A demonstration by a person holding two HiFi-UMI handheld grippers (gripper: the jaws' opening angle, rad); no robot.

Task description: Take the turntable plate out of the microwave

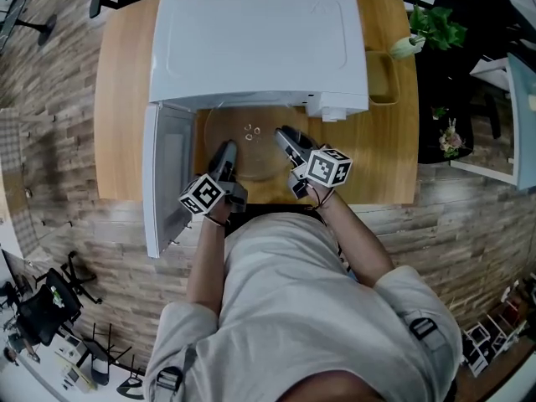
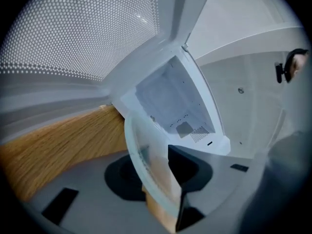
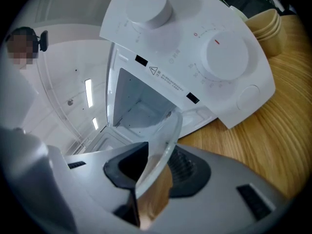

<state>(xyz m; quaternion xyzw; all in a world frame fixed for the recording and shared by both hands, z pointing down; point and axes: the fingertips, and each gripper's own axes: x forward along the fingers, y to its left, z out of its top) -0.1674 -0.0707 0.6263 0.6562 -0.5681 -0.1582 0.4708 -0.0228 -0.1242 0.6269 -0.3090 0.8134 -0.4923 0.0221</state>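
Note:
The clear glass turntable plate (image 1: 254,147) hangs just in front of the white microwave (image 1: 260,44), over the wooden table. My left gripper (image 1: 224,154) is shut on its left rim and my right gripper (image 1: 286,136) on its right rim. In the left gripper view the plate's edge (image 2: 142,152) stands between the dark pads of that gripper (image 2: 161,175), with the bare cavity (image 2: 170,101) behind it. The right gripper view shows the rim (image 3: 161,152) pinched in the right gripper (image 3: 150,179), in front of the open cavity (image 3: 139,106).
The microwave door (image 1: 163,170) is swung open to the left, its perforated window (image 2: 83,33) close beside my left gripper. The control panel with two knobs (image 3: 195,48) is at the right. Wooden bowls (image 1: 383,78) and a plant (image 1: 435,28) stand at the table's right edge.

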